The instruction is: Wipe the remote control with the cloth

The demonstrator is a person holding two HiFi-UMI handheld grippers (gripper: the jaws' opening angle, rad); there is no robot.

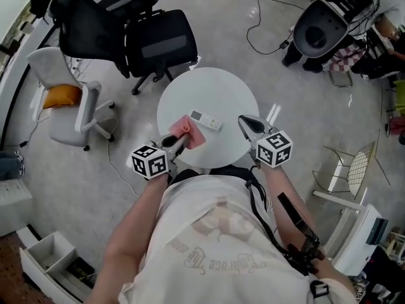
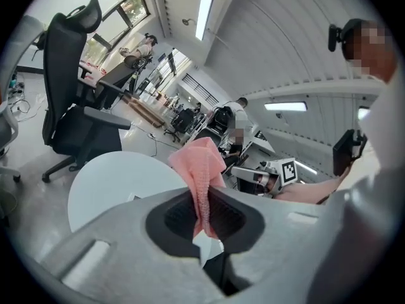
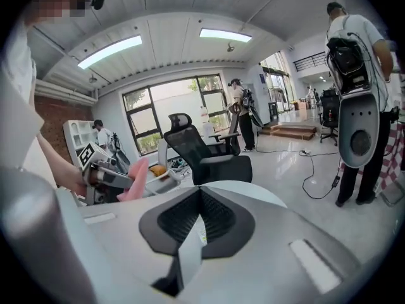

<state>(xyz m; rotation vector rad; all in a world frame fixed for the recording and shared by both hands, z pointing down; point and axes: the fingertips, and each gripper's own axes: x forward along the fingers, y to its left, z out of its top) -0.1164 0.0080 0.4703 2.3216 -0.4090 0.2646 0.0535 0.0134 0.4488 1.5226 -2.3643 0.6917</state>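
A white remote control [image 1: 206,120] lies flat near the middle of the round white table [image 1: 221,87]. My left gripper [image 1: 180,142] is shut on a pink cloth [image 1: 188,132], held above the table's near left part, just short of the remote. In the left gripper view the cloth [image 2: 202,170] stands up out of the closed jaws of the left gripper [image 2: 205,211]. My right gripper [image 1: 249,126] hovers over the table's near right edge, to the right of the remote and apart from it. It is shut, with nothing held, and the right gripper view shows the same right gripper [image 3: 199,217].
Two black office chairs [image 1: 149,40] stand behind the table on the left, beside a grey chair with an orange cushion [image 1: 63,97]. A cable [image 1: 266,30] runs over the floor at the back. A white wire chair [image 1: 354,170] is at the right. Other people stand farther off.
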